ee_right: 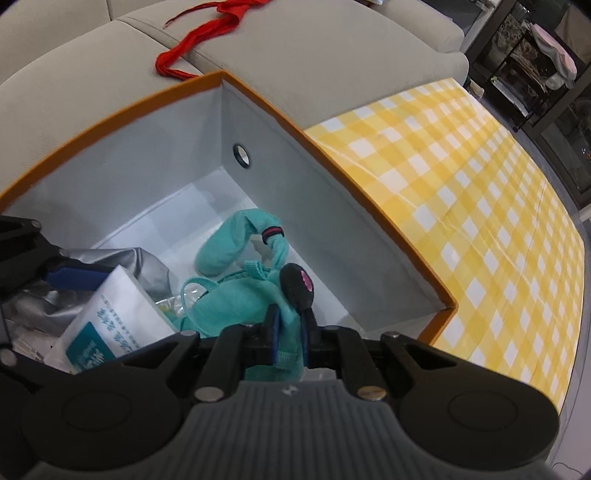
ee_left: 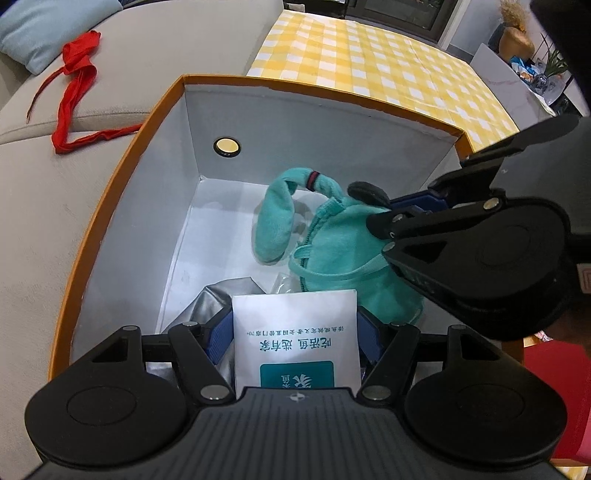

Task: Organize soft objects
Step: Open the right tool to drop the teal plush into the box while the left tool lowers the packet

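Inside the orange-rimmed box, the left gripper had its blue fingers closed on a white tissue pack (teal label, printed text), above a silver pouch. The right gripper was pinched tight on the teal plush toy, low in the box, while a red ribbon lay on the sofa beside it.

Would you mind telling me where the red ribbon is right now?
The red ribbon lies on the grey sofa, outside the orange-rimmed box, past its far-left corner in the left wrist view; the right wrist view shows it at top.
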`<state>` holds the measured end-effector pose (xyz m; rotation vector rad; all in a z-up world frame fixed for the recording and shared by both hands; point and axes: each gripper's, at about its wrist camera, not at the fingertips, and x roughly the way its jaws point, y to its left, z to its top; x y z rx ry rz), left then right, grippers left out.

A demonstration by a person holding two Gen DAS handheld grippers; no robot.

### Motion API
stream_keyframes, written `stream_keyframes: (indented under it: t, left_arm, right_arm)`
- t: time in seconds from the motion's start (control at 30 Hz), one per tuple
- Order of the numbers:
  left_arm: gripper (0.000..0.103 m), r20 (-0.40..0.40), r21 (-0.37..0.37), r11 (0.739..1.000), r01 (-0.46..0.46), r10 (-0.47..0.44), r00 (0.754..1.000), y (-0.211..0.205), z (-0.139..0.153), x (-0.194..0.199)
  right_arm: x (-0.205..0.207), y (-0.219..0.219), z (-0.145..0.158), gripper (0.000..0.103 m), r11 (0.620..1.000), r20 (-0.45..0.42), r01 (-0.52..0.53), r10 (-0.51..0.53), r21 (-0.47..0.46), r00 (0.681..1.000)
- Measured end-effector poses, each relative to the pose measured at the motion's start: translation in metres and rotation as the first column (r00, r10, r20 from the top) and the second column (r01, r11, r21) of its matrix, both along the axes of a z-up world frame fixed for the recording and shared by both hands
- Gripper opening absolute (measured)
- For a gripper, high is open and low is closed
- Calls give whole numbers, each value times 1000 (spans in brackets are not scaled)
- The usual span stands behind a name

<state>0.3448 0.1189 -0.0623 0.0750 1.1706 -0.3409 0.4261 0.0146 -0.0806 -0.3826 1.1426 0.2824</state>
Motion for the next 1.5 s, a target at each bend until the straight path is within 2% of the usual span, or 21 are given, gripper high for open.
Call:
stream_keyframes:
  t: [0.27, 0.37, 0.4, 0.47, 0.9, 1.23, 1.5]
  left_arm:
    - [80, -13, -13, 1000, -10, 10, 1000, 5, 1, -2]
    - [81, -11, -13, 1000, -11, 11, 1000, 3, 3, -2]
    - [85, -10, -10, 1000, -11, 11, 1000, 5, 3, -1]
    - [85, -9, -11, 1000, -12, 12, 1000, 5, 5, -1]
    - [85, 54, -17, 1000, -7, 7, 999, 3, 29, -14]
    - [85, 126, -69, 997, 40, -31, 992, -17, 61, -30]
    - [85, 140, -69, 995, 70, -60, 988, -30, 64, -38]
  right_arm:
    - [-1, 1, -3, 13, 1000, 2, 13, -13, -17, 1000]
    - [-5, 3, -2, 17, 1000, 16, 8, -7, -23, 1000]
    - [-6, 4, -1, 22, 1000, 22, -1, 2, -23, 1000]
    - [-10, 4, 2, 26, 999, 40, -14, 15, -32, 999]
    - [-30, -15, 41, 29, 1000, 118, 12, -13, 14, 993]
    - [-61, -42, 80, 33, 998, 174, 24, -32, 49, 984]
    - [-85, -66, 101, 35, 998, 194, 37, -45, 44, 980]
